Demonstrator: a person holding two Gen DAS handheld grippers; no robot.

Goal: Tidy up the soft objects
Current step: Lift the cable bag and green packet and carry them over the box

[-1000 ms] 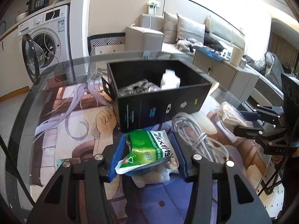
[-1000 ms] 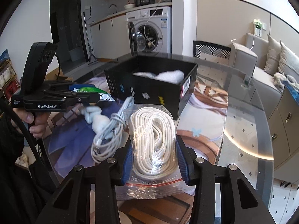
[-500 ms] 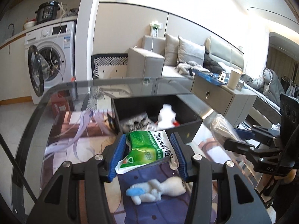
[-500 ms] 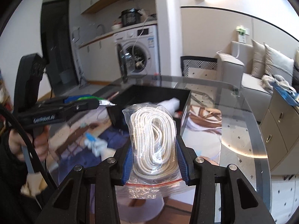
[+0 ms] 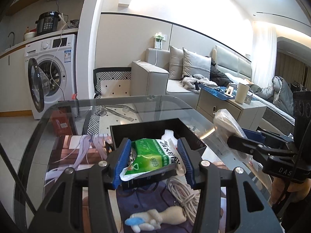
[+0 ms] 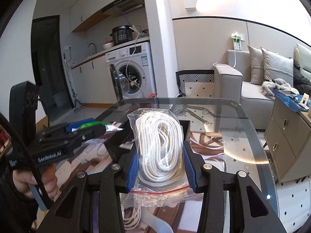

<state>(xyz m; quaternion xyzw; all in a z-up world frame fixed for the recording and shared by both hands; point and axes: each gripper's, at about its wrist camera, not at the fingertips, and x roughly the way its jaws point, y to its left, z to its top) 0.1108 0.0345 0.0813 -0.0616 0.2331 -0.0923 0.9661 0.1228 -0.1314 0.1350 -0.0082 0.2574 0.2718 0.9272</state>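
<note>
My left gripper (image 5: 153,155) is shut on a green and white packet (image 5: 151,157) and holds it in the air over the near wall of the black box (image 5: 147,128). My right gripper (image 6: 161,165) is shut on a clear zip bag of white rope (image 6: 160,145), also lifted, in front of the same black box (image 6: 185,128). The right gripper and its bag show at the right of the left wrist view (image 5: 229,130). The left gripper with the green packet shows at the left of the right wrist view (image 6: 87,128). The box holds a white soft item (image 5: 169,134).
On the glass table (image 5: 64,116) below lie a loose white cable coil (image 5: 184,196) and a small white and blue plush toy (image 5: 155,219) on a printed mat. A washing machine (image 5: 48,73), a sofa (image 5: 175,73) and a side cabinet (image 5: 233,106) stand beyond the table.
Both grippers have risen from the table with their loads. The green packet has moved forward over the box's near wall. The rope bag has lifted and moved toward the box.
</note>
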